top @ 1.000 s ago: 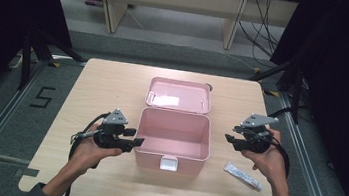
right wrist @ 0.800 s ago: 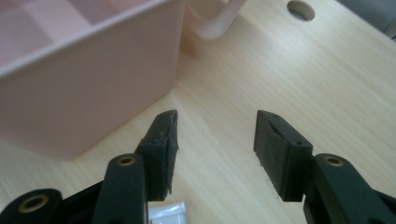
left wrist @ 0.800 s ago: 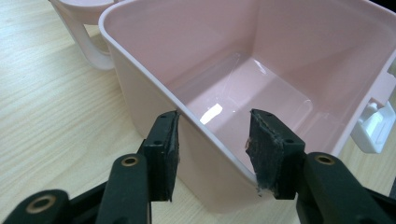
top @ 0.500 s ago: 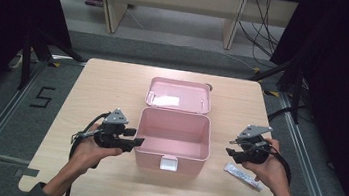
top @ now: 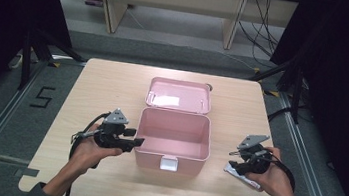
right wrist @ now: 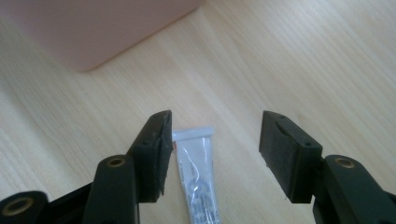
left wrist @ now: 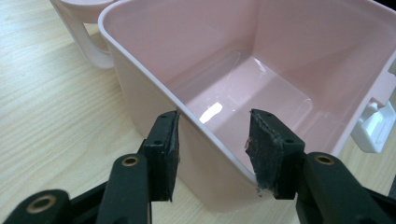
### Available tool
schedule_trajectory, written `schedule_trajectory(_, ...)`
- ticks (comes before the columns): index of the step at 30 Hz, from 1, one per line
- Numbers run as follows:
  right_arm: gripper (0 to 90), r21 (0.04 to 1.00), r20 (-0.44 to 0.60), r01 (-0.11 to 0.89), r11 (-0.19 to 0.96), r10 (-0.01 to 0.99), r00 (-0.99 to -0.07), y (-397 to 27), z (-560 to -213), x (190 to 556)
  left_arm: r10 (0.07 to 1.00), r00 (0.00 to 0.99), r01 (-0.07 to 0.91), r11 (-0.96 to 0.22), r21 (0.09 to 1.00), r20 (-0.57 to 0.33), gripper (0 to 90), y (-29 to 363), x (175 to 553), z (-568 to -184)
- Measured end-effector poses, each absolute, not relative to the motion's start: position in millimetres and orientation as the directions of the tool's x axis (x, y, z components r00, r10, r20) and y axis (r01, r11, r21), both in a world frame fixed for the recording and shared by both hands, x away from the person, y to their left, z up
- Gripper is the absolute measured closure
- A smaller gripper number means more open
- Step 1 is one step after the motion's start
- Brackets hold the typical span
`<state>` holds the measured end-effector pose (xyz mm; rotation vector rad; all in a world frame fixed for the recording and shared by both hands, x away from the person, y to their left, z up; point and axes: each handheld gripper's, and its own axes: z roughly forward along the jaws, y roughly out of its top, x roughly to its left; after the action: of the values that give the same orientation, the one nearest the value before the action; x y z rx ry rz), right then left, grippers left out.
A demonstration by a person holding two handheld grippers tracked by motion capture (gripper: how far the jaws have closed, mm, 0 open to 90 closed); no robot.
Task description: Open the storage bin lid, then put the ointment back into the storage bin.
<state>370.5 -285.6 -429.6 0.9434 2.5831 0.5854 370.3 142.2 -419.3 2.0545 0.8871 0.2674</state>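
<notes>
My right gripper [right wrist: 212, 154] hangs low over the worktop [top: 108, 90] with its jaws spread wide; they have just been opening, and nothing is pinched yet. A small white tube [right wrist: 198, 172] lies flat on the wood between them, close against the left pad in the right gripper view and well off the other one. In the high view the right gripper [top: 241, 162] sits over the tube [top: 242, 177] near the worktop's right front corner, well apart from the pink box [top: 174, 134].

I judge the step in hand to be the reach for the tube, with the pick not yet made. The next move calls for me to shift sideways so the tube sits midway between the pads, drop until they flank it, then close gently, since a soft tube could squash or skid on smooth wood.

My left gripper [left wrist: 212, 144] stands about half open, straddling the box [left wrist: 243, 88] wall: 1 pad outside, 1 inside, a clear gap on the inner side. I cannot tell whether the outer pad touches the wall, so I read it as steadying the box, not clamping it. The high view puts the left gripper [top: 138, 142] at the box's left side. The box is open and empty, its lid [top: 179, 95] thrown back, its white latch [top: 169, 163] facing me.

Writing: the tube carries grey print too blurred to read. A dark "5" [top: 44, 97] is marked on the floor left of the worktop. A pale label inside the lid is unreadable.
</notes>
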Motion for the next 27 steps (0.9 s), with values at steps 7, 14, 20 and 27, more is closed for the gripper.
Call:
schedule_trajectory(7,43.9,0.45,-0.164,0.548,0.706,0.668,-0.726,-293.4,-436.8,365.1,0.676,0.725,0.496,-0.376,0.783,-0.134,53.0,142.2,370.5,-419.3)
schedule_trajectory(14,43.4,0.404,-0.176,0.56,0.724,0.662,-0.729,-296.1,-432.4,357.4,0.675,0.726,0.495,-0.378,0.783,-0.133,53.0,142.2,370.5,-419.3)
schedule_trajectory(20,42.5,0.359,-0.175,0.58,0.732,0.663,-0.728,-299.9,-437.4,356.3,0.673,0.728,0.496,-0.381,0.78,-0.134,52.8,142.3,371.1,-419.0)
schedule_trajectory(27,42.9,0.281,-0.173,0.594,0.754,0.648,-0.742,-303.9,-442.2,353.2,0.669,0.731,0.491,-0.379,0.785,-0.134,52.5,142.6,371.0,-419.9)
